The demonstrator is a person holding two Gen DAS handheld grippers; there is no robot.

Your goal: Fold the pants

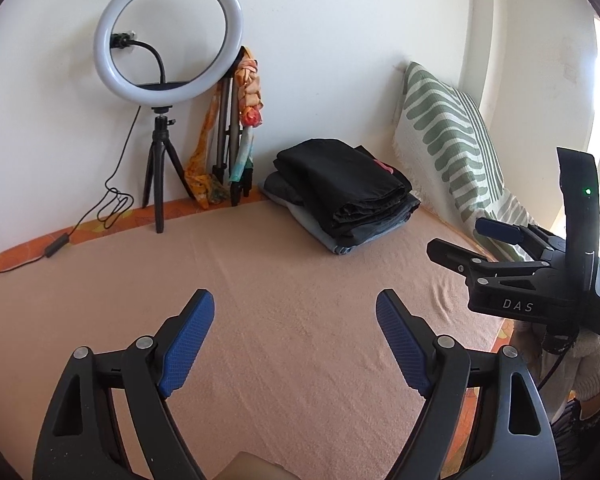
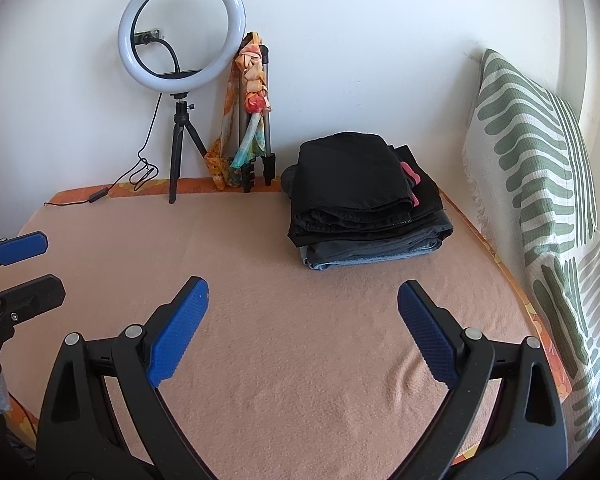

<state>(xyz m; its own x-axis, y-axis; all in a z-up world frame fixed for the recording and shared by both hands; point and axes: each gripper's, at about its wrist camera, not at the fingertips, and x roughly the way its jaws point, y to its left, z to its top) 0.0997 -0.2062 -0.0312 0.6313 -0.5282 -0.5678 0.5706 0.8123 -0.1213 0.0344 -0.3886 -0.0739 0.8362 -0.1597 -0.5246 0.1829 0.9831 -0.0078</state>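
A stack of folded pants (image 1: 342, 196), black ones on top of grey and blue denim, lies at the back right of the peach blanket (image 1: 260, 280). It also shows in the right wrist view (image 2: 364, 200). My left gripper (image 1: 295, 300) is open and empty, held above the blanket well short of the stack. My right gripper (image 2: 303, 290) is open and empty too, in front of the stack. The right gripper also shows at the right of the left wrist view (image 1: 456, 238), and the left gripper at the left edge of the right wrist view (image 2: 54, 266).
A ring light on a small tripod (image 1: 168, 40) stands at the back by the wall, its cable (image 1: 112, 200) trailing over the blanket edge. A folded tripod with a coloured scarf (image 1: 240, 132) leans beside it. A green-patterned pillow (image 2: 540, 200) lines the right side.
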